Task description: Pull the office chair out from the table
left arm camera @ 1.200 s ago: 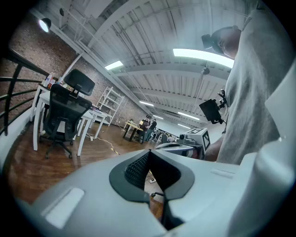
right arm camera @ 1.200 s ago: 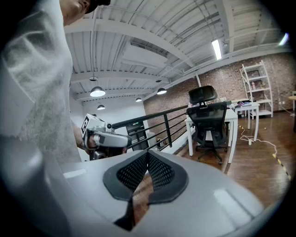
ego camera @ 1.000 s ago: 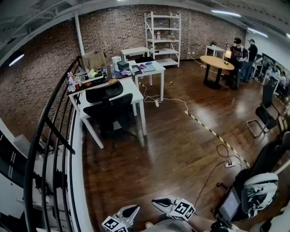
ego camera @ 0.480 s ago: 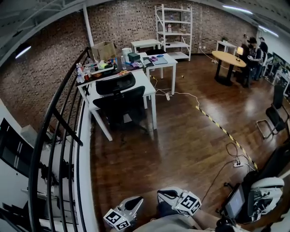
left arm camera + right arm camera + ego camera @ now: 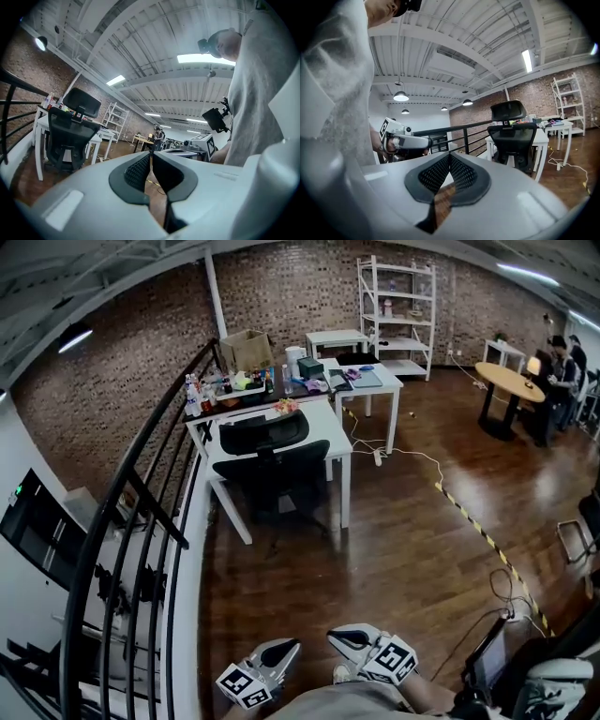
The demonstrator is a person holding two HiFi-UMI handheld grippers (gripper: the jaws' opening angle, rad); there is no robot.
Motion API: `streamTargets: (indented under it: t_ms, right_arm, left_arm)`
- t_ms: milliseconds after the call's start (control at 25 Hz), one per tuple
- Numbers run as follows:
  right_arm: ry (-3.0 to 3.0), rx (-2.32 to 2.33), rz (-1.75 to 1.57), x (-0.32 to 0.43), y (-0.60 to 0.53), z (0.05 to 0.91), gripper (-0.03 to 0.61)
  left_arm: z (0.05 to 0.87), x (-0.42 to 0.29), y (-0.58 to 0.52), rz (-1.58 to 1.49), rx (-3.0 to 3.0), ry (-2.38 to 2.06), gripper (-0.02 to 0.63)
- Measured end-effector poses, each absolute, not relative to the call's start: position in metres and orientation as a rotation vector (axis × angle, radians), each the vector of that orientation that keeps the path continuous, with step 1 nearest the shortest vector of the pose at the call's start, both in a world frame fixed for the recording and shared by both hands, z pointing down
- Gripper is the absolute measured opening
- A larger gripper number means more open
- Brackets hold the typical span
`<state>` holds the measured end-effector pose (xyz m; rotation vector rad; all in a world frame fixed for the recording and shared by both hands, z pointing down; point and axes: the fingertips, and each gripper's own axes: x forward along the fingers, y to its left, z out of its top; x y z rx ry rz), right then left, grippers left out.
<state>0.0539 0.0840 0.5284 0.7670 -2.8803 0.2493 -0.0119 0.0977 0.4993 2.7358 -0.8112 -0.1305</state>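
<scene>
The black office chair [image 5: 272, 460] stands far ahead, tucked under the white table [image 5: 336, 418], its back towards me. Both grippers hover low in the head view, a long way short of the chair. My left gripper [image 5: 291, 645] is shut and empty. My right gripper [image 5: 336, 634], beside it, is shut with nothing held. In the left gripper view the chair [image 5: 70, 133] sits left of the shut jaw tips [image 5: 151, 153]. In the right gripper view the chair [image 5: 515, 136] is at the right, beyond the shut tips [image 5: 449, 154], and the left gripper [image 5: 405, 140] shows at the left.
A black railing [image 5: 141, 512] runs along the left side. The table carries bottles, a cardboard box [image 5: 246, 350] and clutter. A second white table [image 5: 370, 381] and shelving [image 5: 398, 306] stand behind. Cables and striped tape [image 5: 478, 531] cross the wooden floor. People sit at a round table [image 5: 511, 381], far right.
The chair and table have grown larger and slid right in the head view as I came closer. Both grippers stayed shut and side by side at the bottom.
</scene>
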Motion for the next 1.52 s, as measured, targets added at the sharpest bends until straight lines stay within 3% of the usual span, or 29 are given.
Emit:
streamTargets:
  t_ms: [800, 1520]
  right_arm:
    - [-2.888, 0.715, 0.273, 0.083, -0.036, 0.531, 0.006]
    - [-2.847, 0.853, 0.219, 0.001, -0.232, 0.503, 0.006]
  left_arm:
    - [0.501, 0.015, -0.024, -0.144, 2.702, -0.907, -0.003]
    - [0.467, -0.075, -0.227, -0.181, 2.803, -0.811, -0.009]
